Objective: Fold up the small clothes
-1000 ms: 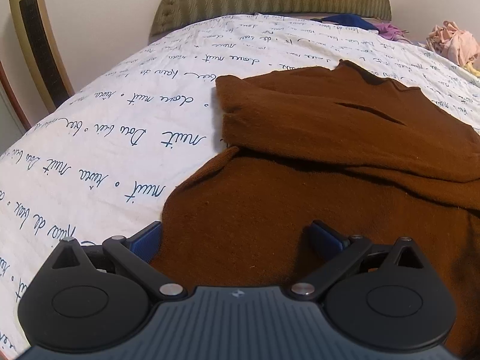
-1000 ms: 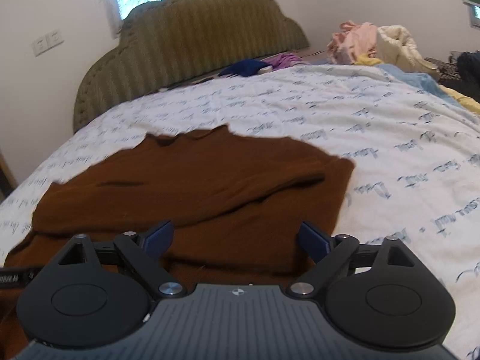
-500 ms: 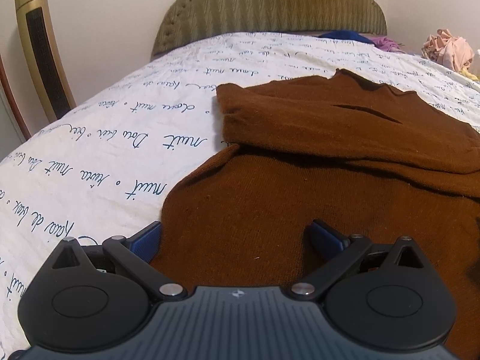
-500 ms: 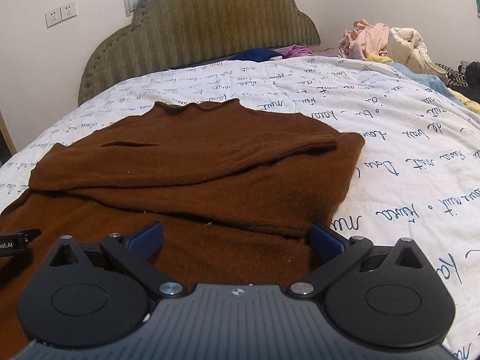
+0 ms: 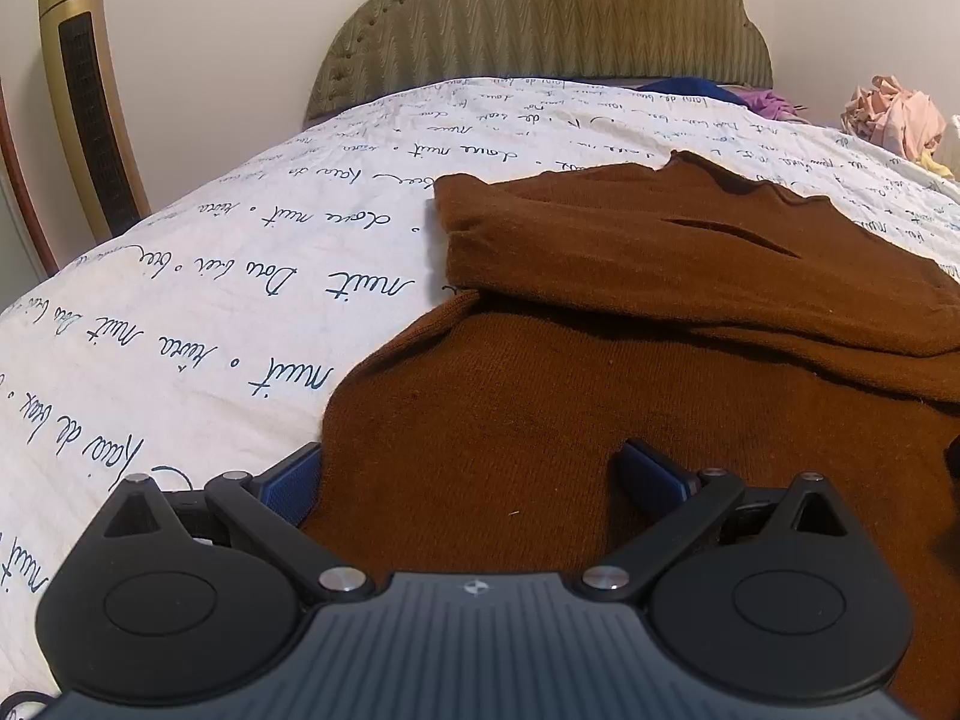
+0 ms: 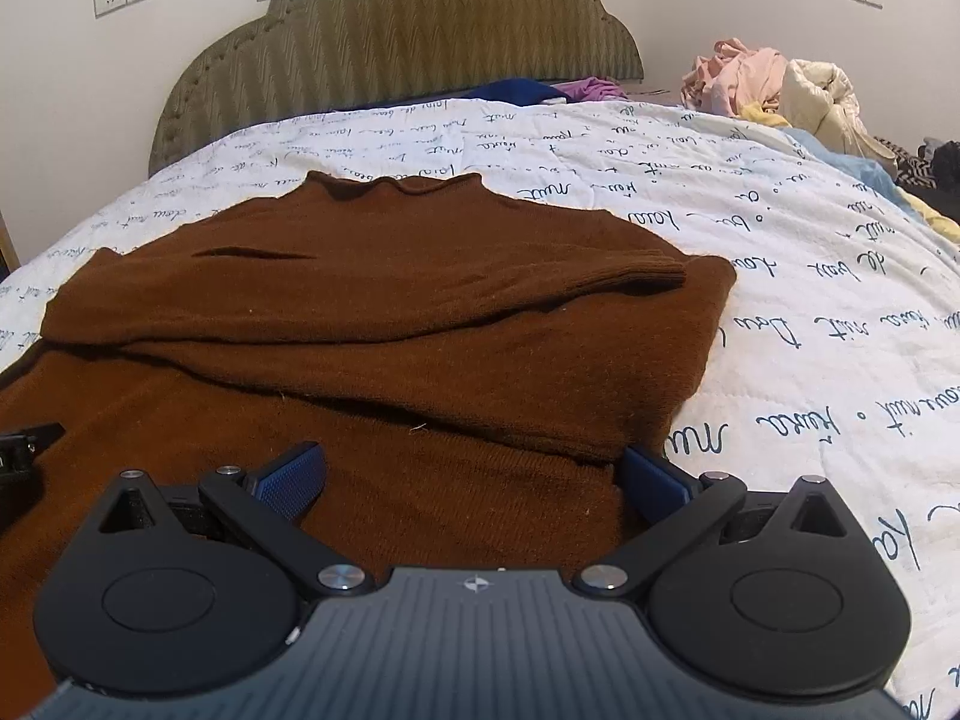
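Note:
A brown knit sweater lies flat on the white bedspread, collar toward the headboard, both sleeves folded across its chest. It also shows in the right wrist view. My left gripper is open over the sweater's near left hem, its left finger beside the fabric's left edge. My right gripper is open over the near right hem, its right finger at the fabric's right edge. Neither holds anything. The left gripper's side shows at the left edge of the right wrist view.
The white bedspread with blue script covers the bed, with a green headboard behind. A pile of clothes sits at the far right; blue and purple garments lie by the headboard. A gold tower fan stands left.
Both grippers have drawn back and tilted up, so the sweater sits farther off and more headboard shows. Both stay open. The sweater has not moved.

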Motion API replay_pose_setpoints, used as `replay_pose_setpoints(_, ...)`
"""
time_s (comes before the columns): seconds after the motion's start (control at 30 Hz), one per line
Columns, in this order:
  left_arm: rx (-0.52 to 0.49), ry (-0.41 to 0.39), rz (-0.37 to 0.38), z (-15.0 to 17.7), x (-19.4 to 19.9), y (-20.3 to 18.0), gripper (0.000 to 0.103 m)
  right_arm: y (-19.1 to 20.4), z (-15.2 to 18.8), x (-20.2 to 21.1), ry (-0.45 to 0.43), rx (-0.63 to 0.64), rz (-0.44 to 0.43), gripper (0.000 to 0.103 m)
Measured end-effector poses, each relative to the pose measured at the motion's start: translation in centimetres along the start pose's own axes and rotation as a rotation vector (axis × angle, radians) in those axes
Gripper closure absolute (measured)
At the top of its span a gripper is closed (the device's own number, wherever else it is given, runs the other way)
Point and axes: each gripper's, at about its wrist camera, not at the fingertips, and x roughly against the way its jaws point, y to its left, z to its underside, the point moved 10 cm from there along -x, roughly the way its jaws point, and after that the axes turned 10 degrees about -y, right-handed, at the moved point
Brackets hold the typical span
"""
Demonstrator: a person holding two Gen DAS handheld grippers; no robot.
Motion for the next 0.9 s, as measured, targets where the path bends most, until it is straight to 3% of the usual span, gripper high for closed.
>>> replay_pose_setpoints(0.9, 0.003, -0.001, 0.002, 0.02, 0.12, 0.07, 0.000, 0.51, -0.01, 0.58, -0.007, 0.009, -0.010, 0.000)
